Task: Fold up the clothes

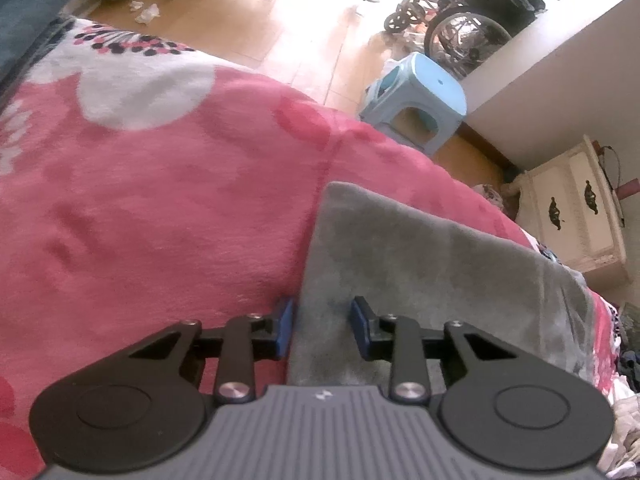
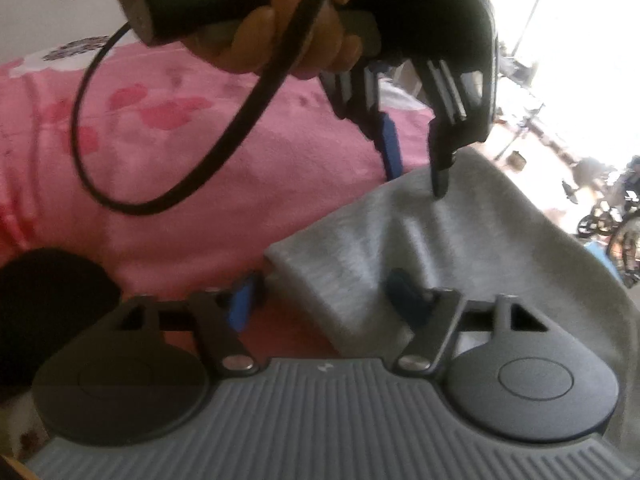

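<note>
A grey garment (image 1: 420, 264) lies flat on a pink flowered blanket (image 1: 160, 200). My left gripper (image 1: 322, 322) is open and low over the garment's left edge, with the edge running between its blue pads (image 1: 285, 326). In the right wrist view the same garment (image 2: 492, 240) shows a folded corner. My right gripper (image 2: 324, 298) stands wide open around that corner, one pad on the blanket side and the other over the cloth. Farther along the same edge, a hand (image 2: 288, 36) holds the left gripper (image 2: 414, 168) pointing down, open, with its fingertips at the cloth.
The blanket (image 2: 180, 140) covers a bed. Beyond the bed edge stand a light blue stool (image 1: 420, 92), a white cabinet (image 1: 576, 208) and a wheelchair (image 1: 464, 28) on a wooden floor. A black cable (image 2: 132, 200) loops from the left gripper over the blanket. A dark object (image 2: 48, 304) lies at the left.
</note>
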### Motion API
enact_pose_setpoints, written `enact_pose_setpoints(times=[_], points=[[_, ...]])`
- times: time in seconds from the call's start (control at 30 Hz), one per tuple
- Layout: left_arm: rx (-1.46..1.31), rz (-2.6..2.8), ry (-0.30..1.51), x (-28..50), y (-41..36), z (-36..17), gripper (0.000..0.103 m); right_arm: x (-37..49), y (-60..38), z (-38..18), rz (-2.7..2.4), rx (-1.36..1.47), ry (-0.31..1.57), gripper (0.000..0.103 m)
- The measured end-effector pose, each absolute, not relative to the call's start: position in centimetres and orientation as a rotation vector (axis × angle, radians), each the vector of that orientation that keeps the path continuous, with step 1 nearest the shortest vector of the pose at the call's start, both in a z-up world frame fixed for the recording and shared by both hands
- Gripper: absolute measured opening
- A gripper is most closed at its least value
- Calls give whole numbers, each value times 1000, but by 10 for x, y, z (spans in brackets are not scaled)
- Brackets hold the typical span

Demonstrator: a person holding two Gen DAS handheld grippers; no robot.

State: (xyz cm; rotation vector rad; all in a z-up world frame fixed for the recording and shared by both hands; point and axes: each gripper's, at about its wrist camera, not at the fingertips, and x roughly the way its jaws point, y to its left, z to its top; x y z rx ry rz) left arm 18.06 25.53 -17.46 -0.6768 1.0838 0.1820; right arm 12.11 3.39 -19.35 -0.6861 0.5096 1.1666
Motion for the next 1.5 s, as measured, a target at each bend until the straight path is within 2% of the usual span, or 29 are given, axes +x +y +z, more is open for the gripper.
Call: enact_pose_setpoints(times=[0.03,0.13,0.2,0.3,0.33,0.37,0.5,0.7,0.93,1.13,1.27,1.33,1.4,1.43,1.5], points=[[-680,180,1083,183,255,-176,31,122,34,-192,1158,-675,510,57],[-700,183,1078,189,255,-181,31,123,29,-188,1136,-662,496,39],[-722,186,1074,192,256,-184,31,125,25,-184,1117,-631,496,24],[-744,190,1073,197,257,-185,23,134,19,-174,1097,-541,519,18],[-748,187,1074,199,257,-184,14,137,18,-170,1091,-510,527,18],[-751,183,1075,200,257,-183,11,140,15,-167,1085,-473,535,17],[-784,154,1051,204,254,-166,9,145,-1,-151,1050,-311,557,16],[-806,5,960,231,217,-111,9,164,-57,-113,933,-10,549,16],[-690,-229,938,299,112,-64,8,184,-155,-82,728,371,484,15],[-568,-379,993,357,4,-69,8,192,-242,-100,529,641,452,15],[-503,-460,1030,382,-53,-92,9,204,-289,-127,411,805,457,15],[-481,-517,1059,394,-74,-112,13,213,-305,-145,357,860,468,15],[-488,-567,1091,402,-83,-133,32,222,-315,-168,308,909,491,15],[-498,-567,1110,406,-85,-142,46,228,-321,-182,283,955,510,15],[-524,-563,1099,408,-74,-143,49,239,-332,-207,241,1055,545,16]])
